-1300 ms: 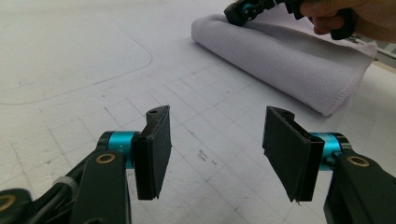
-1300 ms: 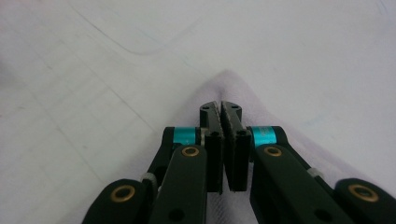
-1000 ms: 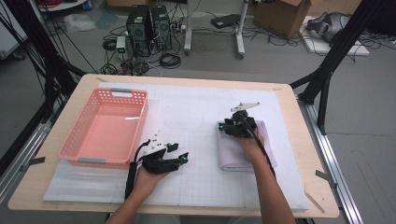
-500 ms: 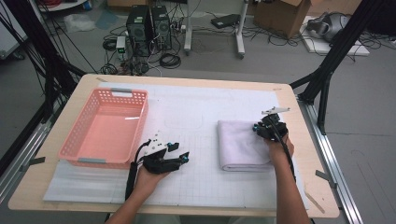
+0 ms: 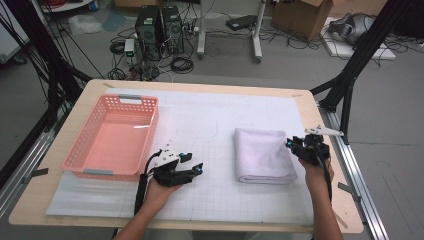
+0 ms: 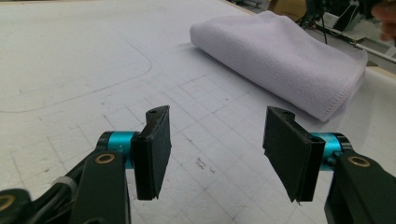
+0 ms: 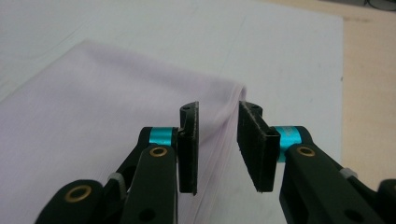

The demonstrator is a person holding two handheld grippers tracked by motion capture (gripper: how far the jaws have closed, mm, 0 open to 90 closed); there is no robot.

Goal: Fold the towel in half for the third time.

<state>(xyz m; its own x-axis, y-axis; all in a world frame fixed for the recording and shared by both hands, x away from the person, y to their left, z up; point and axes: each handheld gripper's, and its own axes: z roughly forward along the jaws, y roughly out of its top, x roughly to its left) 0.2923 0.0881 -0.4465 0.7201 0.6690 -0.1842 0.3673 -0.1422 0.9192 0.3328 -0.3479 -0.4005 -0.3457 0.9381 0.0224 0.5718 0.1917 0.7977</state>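
Observation:
A folded white towel lies flat on the white gridded mat, right of centre. My right gripper is at the towel's right edge. In the right gripper view its jaws stand a narrow gap apart and have just been opening. The towel's edge shows through the gap with neither pad pressing on it. My left gripper rests low over the mat, left of the towel and beside the basket. Its jaws are wide apart and hold nothing, with the towel lying ahead of them.
A pink plastic basket with nothing in it stands at the left of the wooden table. Black frame legs flank the table. Computers, cables and boxes lie on the floor beyond the far edge.
My right gripper has moved from the towel's far left part across to its right edge. The towel now lies flat and uncovered. The left gripper has not moved.

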